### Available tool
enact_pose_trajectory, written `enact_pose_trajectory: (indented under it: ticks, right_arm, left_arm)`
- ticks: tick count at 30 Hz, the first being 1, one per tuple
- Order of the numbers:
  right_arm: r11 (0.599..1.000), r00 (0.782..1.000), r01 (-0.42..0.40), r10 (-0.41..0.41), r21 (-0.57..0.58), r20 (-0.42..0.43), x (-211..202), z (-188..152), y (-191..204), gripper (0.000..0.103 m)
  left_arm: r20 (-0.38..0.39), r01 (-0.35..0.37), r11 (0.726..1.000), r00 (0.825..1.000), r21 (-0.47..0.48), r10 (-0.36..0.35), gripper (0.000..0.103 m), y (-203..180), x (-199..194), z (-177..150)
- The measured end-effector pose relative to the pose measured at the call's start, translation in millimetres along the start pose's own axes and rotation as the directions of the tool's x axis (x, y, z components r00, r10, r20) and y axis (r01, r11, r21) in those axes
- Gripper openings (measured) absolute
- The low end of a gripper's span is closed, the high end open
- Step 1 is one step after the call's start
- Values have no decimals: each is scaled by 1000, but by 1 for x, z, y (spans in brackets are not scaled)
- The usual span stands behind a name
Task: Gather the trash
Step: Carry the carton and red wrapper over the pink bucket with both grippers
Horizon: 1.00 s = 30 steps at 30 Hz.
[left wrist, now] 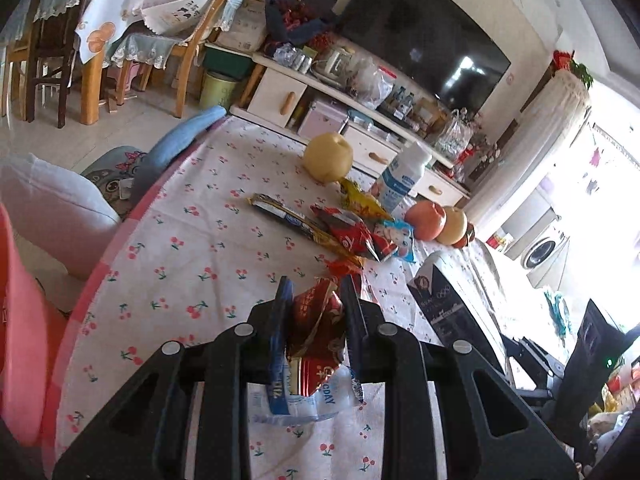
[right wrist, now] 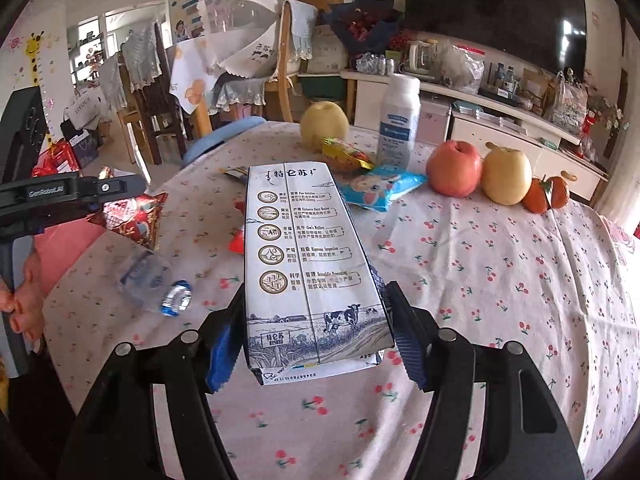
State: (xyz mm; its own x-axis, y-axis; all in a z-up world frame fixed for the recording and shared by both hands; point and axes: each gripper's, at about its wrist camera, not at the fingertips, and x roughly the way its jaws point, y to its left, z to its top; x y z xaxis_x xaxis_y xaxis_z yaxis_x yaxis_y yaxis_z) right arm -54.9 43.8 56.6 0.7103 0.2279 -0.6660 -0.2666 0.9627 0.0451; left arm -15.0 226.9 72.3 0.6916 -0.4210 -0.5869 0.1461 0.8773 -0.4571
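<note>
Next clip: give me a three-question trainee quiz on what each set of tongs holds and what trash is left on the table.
1. True or false: the right tongs hold a milk carton.
2. What do the left tongs grip? A) an apple B) a red wrapper together with a crushed clear bottle C) nothing
3. Fill in: in the right wrist view, the light blue snack packet lies on the cherry-print tablecloth just left of the red ____.

Key
1. True; the carton sits clamped between both pads.
2. B; the red wrapper and the crushed bottle sit between nearly shut fingers.
3. apple
</note>
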Motion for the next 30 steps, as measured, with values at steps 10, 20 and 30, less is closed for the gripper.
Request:
enact_pose_trajectory:
  ticks: [10,20,30]
  right_arm:
    - [994,996,-84,85,-63,23,-15,15,64,67]
    - [948,970,-234,242,-217,10,-10,39,171,67]
    - [854,936,-343,343,-392,-72,19,61,282,67]
  left_arm:
    - [106,-12,998,994,-67,19,26,35,-48,15]
    - [232,-157,961,950,-229,210,26,117,-121,26]
    - [253,-244,887,898,-391,359,26,188,-163,23]
